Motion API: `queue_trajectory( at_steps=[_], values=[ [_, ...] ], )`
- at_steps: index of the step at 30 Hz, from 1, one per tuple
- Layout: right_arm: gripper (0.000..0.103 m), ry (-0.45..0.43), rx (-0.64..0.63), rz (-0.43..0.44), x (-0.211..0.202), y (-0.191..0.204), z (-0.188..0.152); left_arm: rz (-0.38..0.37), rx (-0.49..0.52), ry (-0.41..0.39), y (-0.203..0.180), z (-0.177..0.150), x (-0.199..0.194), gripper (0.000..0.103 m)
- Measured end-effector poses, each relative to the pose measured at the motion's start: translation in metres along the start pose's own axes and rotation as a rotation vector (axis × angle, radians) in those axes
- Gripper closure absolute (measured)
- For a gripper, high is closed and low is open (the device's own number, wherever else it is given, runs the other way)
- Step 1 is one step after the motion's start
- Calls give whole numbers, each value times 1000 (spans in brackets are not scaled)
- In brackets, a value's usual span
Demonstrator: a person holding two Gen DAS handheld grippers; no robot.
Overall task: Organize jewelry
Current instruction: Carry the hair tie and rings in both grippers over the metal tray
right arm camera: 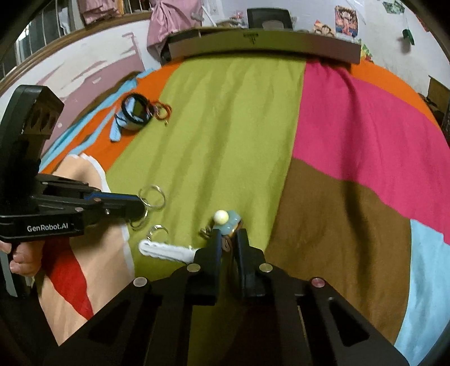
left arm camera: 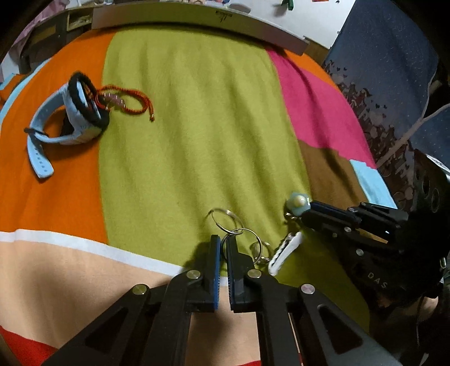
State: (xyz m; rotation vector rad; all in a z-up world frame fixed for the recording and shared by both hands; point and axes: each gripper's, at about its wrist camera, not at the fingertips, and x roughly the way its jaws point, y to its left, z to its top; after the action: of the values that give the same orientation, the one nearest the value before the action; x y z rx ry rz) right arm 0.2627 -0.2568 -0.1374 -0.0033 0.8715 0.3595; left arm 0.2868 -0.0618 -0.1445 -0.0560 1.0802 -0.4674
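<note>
My left gripper (left arm camera: pixel 223 247) is pinched on the silver key rings (left arm camera: pixel 233 231), low on the green stripe of the blanket (left arm camera: pixel 197 126). My right gripper (right arm camera: pixel 227 239) is clamped on the pale blue charm (right arm camera: pixel 227 219), white clip (right arm camera: pixel 166 250) just beside. Watch (left arm camera: pixel 67 118) and red cord bracelet (left arm camera: pixel 129 104) sit far left near the orange edge. Wide open green between.

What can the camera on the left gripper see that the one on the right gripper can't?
Only the left wrist view shows the dark blue patterned fabric beside the bed. Only the right wrist view shows the person's hand on the handle, pink clothes and wall posters. Both show the left gripper pinching the key rings, the right gripper pinching the pale blue pearl charm, the white clip, the blue watch and the red cord bracelet.
</note>
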Motion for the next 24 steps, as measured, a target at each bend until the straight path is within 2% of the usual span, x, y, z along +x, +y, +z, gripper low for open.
queue_trajectory(
  at_steps=[7,11,17,20,24],
  values=[
    [97,-79,-17,6,-16,6,7,-4,22,-100,-11,8,-26,98],
    [98,-136,-23,10,-34,3,7,-9,12,-132,-11,13,-41,98],
    [98,-226,-14,3,-65,-2,28,13,-1,-169,-13,35,-63,98],
    [98,-271,-19,-8,-76,-8,50,21,8,-196,-16,62,-79,98],
    [98,-328,-16,-17,-82,-23,107,36,12,-249,-15,113,-98,98]
  ],
)
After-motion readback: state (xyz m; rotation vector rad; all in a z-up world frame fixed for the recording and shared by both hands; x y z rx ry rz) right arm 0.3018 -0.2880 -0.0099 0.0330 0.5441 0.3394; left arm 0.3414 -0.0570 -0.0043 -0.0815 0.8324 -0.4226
